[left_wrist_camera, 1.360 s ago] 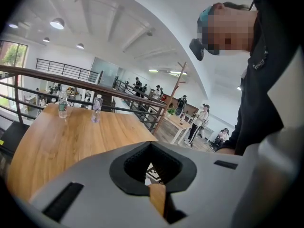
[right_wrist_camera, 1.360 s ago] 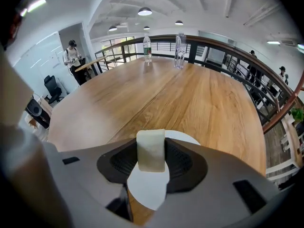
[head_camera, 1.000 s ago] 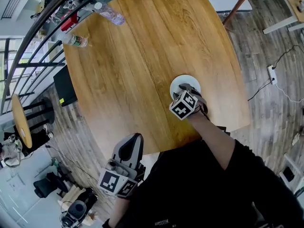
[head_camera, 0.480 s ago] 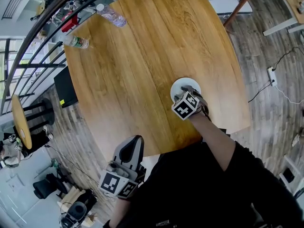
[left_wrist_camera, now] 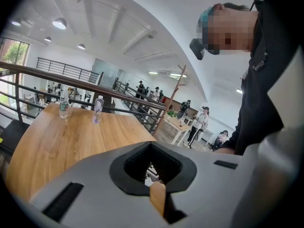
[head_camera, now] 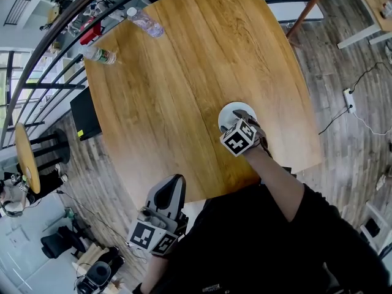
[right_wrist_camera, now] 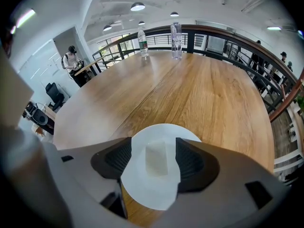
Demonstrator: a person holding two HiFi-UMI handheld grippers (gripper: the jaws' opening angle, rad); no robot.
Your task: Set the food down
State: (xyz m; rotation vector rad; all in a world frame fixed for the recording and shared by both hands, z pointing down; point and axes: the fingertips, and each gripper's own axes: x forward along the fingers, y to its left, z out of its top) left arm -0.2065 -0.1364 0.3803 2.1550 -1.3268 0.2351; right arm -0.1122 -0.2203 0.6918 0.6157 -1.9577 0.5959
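The food (right_wrist_camera: 156,159), a pale little block, lies flat on the white plate (right_wrist_camera: 142,191) on the bench (right_wrist_camera: 204,94), right between the fingers of the right gripper (right_wrist_camera: 153,148). Those have just been opening and now stand wide, clear of the food on both sides, so I'd call the drop basically done. To finish clean, I'd lift straight up with no sideways drift, so neither finger nudges the block or drags the plate. The left gripper (left_wrist_camera: 154,167) hangs off the bench edge by the person's body, fingers closed on nothing. Writing-wise: the two bottles (right_wrist_camera: 141,42) at the far side have labels too small to read, and the marker cube (head_camera: 237,138) shows only black-and-white squares.
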